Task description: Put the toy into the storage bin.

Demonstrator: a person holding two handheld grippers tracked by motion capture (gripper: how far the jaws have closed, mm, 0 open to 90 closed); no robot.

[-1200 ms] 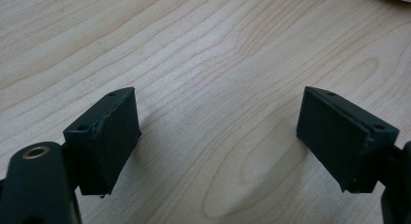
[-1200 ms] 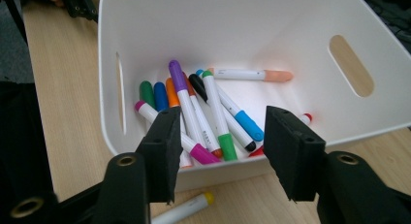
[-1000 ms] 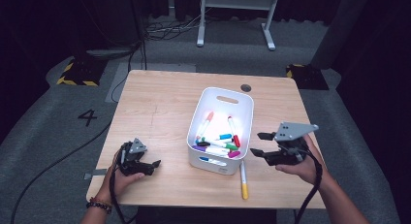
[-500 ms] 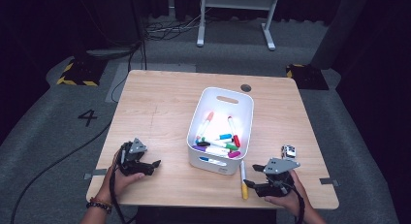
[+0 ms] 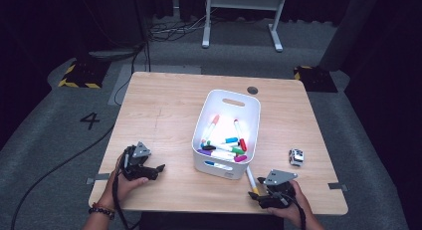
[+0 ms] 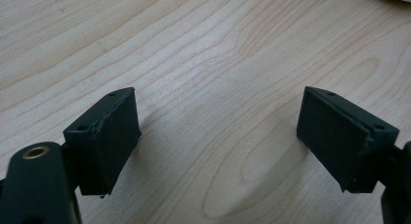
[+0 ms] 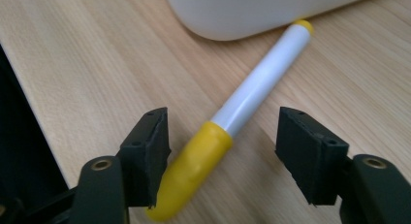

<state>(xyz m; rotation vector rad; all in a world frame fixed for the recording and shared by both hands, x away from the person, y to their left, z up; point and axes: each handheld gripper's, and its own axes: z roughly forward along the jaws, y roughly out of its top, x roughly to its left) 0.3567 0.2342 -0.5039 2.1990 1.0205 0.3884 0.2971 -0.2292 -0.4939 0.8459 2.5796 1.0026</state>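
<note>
**Clerk:** At the table's near right edge, item one: right gripper (image 5: 255, 196), held low over the wood in a hand (image 5: 293, 210). Jaws spread, just been closing a little, with the yellow-capped marker (image 7: 232, 122) lying between them. The yellow cap sits close to one pad; whether it touches, I cannot tell. The other pad stands apart from the barrel.

**Checker:** Marker's position?

**Clerk:** Flat on the table (image 5: 164, 110), white barrel running from the jaws up to the white bin (image 5: 226, 171), its far yellow end at the bin's base. In the high view the marker (image 5: 252, 180) lies just off the bin's near right corner.

**Checker:** Item two?

**Clerk:** Left gripper (image 5: 158, 169), near left part of the table, well apart from the bin. Jaws spread wide over bare wood in the left gripper view.

**Checker:** Bin contents?

**Clerk:** Assorted markers (image 5: 224, 146), caps red, orange, blue, green, purple, magenta.

**Checker:** Sundries?

**Clerk:** One small cube-like object (image 5: 296, 157) on the table right of the bin; details too small to tell.
</note>
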